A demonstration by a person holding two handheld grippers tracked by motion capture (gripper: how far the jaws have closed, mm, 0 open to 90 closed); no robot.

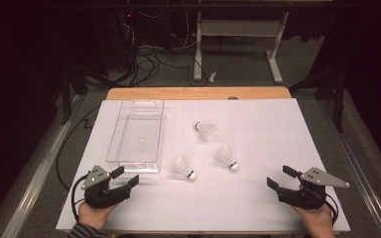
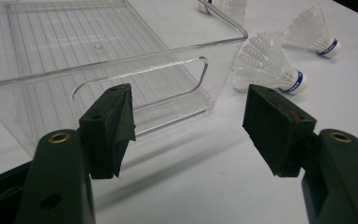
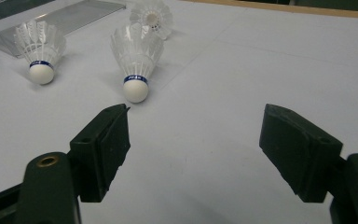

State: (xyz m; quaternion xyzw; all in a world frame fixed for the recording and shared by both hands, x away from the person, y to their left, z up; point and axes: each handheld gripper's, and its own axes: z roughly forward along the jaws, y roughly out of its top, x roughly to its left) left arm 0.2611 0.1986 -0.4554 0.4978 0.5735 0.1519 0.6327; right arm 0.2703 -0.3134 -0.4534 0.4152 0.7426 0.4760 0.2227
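Dark room beyond the surface (image 1: 258,198): a tangle of cables on the grey floor and the white legs of another desk at the far side, all dim. The surface is covered by a white sheet, with a strip of its wooden edge showing at the far end. I have both tongs resting at the near edge, one at each corner, likely a ready pose before any reach. My left tongs (image 1: 124,177) are released, jaws standing wide with nothing between them; in the left gripper view they (image 2: 186,128) point at the near end wall of the clear bin (image 2: 121,84), close to it but apart. My right tongs (image 1: 282,177) are likewise released and empty, and in the right gripper view they (image 3: 193,140) face the shuttlecocks. Three shuttlecocks lie loose on the sheet, right of the bin and well apart from each other: the near shuttlecock (image 1: 183,167) just beside the bin's near corner, the middle shuttlecock (image 1: 226,157), and the far shuttlecock (image 1: 206,130). All lie on their sides. The bin (image 1: 113,144) sits empty, long side running away from me, probably set there to receive them. The middle one looks the easiest first pick for the right side.
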